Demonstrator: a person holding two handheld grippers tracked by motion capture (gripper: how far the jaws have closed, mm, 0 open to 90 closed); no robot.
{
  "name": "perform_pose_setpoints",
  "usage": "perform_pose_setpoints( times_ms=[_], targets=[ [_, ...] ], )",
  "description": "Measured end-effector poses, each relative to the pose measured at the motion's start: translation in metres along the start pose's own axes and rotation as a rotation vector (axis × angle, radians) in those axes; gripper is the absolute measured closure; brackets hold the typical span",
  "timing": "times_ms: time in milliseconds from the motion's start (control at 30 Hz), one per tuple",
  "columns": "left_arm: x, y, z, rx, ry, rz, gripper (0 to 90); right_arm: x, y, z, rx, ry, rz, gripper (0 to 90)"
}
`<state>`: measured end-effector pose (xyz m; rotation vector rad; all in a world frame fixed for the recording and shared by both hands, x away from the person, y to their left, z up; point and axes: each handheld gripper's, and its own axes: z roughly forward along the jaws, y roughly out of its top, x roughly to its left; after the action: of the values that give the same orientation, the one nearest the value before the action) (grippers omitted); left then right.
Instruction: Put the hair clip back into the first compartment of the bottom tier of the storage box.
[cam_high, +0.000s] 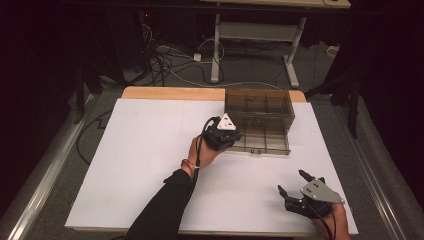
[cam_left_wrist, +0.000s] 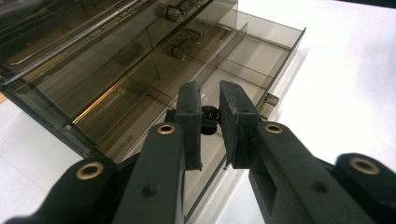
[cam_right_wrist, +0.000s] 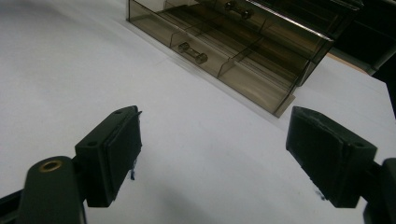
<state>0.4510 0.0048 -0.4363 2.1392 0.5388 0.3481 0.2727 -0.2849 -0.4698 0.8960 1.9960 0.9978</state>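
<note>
Small black object (cam_left_wrist: 209, 119), centre of the left gripper view, sits pinched between the closed jaws of the left gripper (cam_left_wrist: 210, 123) above the pulled-out drawer (cam_left_wrist: 261, 56) of the smoky clear organiser (cam_high: 258, 120), upper centre-right of the high view; it appears light and rigid, small enough to slip, best held across its middle as now; the drawer looks brittle plastic. Its shape is largely hidden by the jaws and hard to identify. Right gripper (cam_right_wrist: 212, 156), lower right on the white surface (cam_high: 150, 165), stands wide open, empty.
</note>
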Motion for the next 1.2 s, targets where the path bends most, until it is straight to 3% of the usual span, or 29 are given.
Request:
perform_pose_setpoints(
  times_ms=[400,833,1200],
  targets=[
    [0.004,-0.003,0.009,0.008,0.045,-0.027,76.1,0.0,0.0,0.001,0.004,0.005,-0.004,18.6],
    [0.006,-0.005,0.012,0.01,0.066,-0.038,69.1,-0.001,0.0,0.001,0.005,0.007,-0.006,18.7],
    [0.005,-0.001,0.004,-0.019,0.111,-0.023,48.3,0.0,0.0,0.001,0.005,0.01,-0.005,18.7]
  ],
)
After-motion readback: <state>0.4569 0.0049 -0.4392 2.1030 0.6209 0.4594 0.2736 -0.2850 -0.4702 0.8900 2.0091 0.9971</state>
